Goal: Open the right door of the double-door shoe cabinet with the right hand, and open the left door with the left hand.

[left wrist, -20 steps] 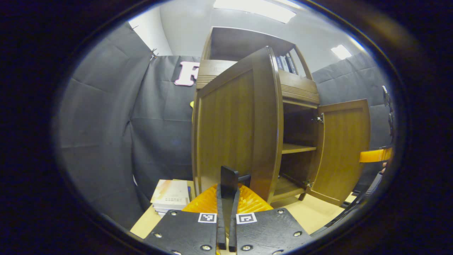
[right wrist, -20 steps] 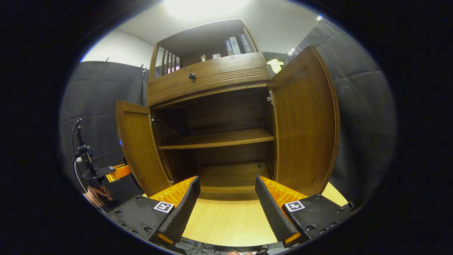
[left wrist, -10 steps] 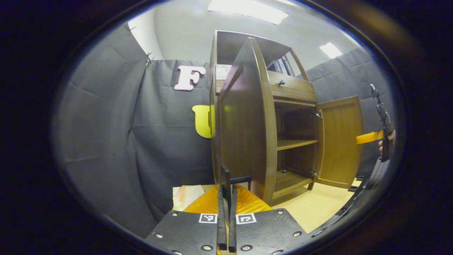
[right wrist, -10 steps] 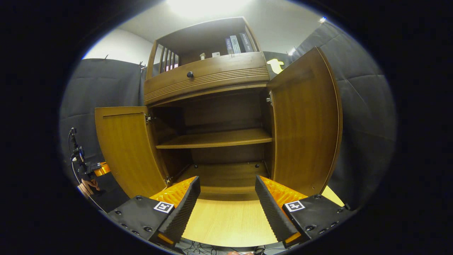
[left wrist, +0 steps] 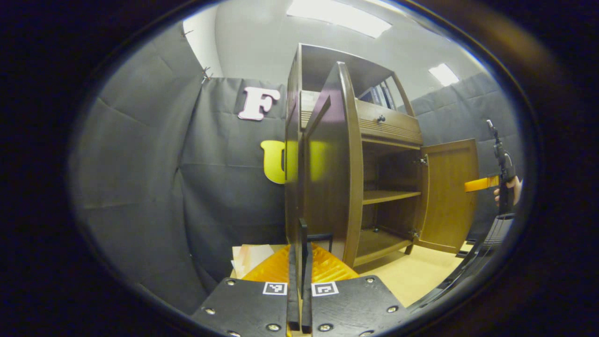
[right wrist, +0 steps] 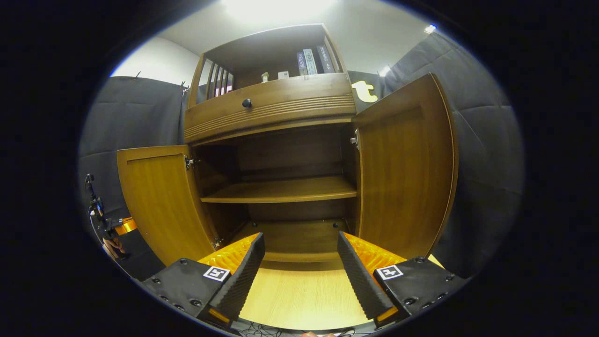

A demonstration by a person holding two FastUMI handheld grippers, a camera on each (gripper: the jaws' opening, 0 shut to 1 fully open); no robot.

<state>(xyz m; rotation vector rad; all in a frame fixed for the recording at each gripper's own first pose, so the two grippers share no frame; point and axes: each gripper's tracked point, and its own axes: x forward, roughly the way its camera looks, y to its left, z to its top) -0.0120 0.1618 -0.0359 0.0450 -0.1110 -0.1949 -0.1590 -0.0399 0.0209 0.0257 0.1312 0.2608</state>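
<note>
The brown wooden shoe cabinet stands with both lower doors swung out. In the left gripper view the left door is seen almost edge-on. My left gripper is shut on its black handle. The right door hangs open farther off. In the right gripper view the left door and right door flank the bare inner shelf. My right gripper is open in front of the cabinet, touching nothing. The left gripper shows small behind the left door.
A drawer with a dark knob sits above the doors, and books stand on the top shelf. The cabinet rests on a light wooden table. A stack of papers lies beside it. A hand holds the right gripper.
The left door has swung farther outward with my left gripper holding its handle. The right door and the open right gripper have hardly moved.
</note>
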